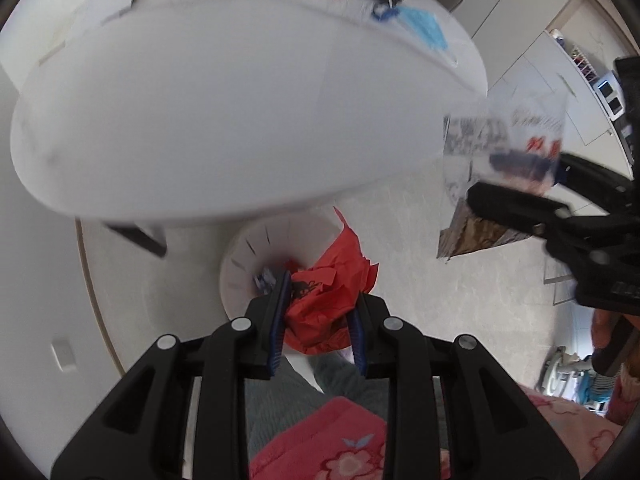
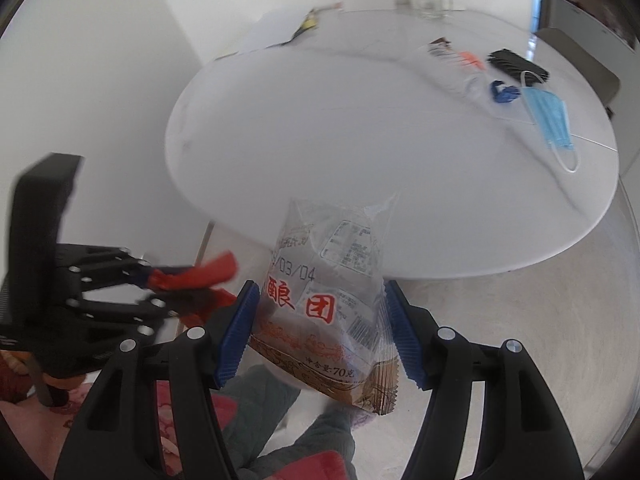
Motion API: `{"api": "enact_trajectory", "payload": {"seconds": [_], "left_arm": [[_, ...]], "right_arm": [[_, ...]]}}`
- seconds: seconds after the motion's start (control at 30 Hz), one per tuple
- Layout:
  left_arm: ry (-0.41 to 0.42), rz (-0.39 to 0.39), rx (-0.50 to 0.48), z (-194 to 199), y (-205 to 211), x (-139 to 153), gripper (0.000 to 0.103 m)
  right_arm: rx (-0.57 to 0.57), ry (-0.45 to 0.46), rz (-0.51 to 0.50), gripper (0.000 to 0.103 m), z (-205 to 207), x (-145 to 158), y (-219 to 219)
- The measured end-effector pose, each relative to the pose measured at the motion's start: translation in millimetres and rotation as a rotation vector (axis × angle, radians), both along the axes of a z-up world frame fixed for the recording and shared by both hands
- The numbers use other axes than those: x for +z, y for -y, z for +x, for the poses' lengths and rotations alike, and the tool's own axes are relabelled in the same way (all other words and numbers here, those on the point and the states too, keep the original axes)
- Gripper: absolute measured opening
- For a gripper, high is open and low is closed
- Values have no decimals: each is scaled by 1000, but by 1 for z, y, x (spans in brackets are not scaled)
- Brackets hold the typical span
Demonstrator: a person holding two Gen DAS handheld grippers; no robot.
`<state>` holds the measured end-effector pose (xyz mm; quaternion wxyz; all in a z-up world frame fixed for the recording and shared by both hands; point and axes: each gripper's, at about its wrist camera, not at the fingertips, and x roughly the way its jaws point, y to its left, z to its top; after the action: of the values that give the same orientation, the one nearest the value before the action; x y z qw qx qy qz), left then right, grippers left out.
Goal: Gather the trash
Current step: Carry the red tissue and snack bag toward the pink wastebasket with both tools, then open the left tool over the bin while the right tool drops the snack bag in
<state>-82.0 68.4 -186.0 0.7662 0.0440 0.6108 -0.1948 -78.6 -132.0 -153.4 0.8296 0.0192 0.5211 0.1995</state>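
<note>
The left gripper [image 1: 318, 322] is clamped on a crumpled red wrapper [image 1: 320, 304], held above a white bin [image 1: 256, 256] on the floor. The right gripper [image 2: 320, 324] grips a clear snack packet [image 2: 328, 308] with red print between its blue pads [image 2: 236, 332]. Beyond, on the round white table [image 2: 360, 160], lie a blue face mask [image 2: 552, 120] and small litter

The clear plastic snack wrapper with a brown printed base [image 2: 328, 304] bears red characters "酿团", a stamped date ending "/03/04", and "净含量:70克" near its bottom edge
</note>
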Motion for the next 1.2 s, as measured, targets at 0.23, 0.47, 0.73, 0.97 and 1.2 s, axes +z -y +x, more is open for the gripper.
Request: {"api": "enact_trajectory", "payload": {"seconds": [0.23, 0.47, 0.73, 0.97, 1.2], "left_arm": [[-20, 21, 78, -17, 3, -23, 56], [44, 67, 136, -20, 4, -7, 83], [161, 136, 314, -10, -42, 36, 95], [199, 139, 426, 4, -75, 59, 95], [206, 131, 437, 19, -87, 67, 95]], "right_arm": [[47, -7, -8, 65, -18, -2, 2], [63, -11, -1, 65, -28, -2, 6], [136, -6, 24, 68, -28, -8, -9], [205, -26, -13, 90, -24, -24, -37], [138, 7, -14, 98, -12, -7, -30]]}}
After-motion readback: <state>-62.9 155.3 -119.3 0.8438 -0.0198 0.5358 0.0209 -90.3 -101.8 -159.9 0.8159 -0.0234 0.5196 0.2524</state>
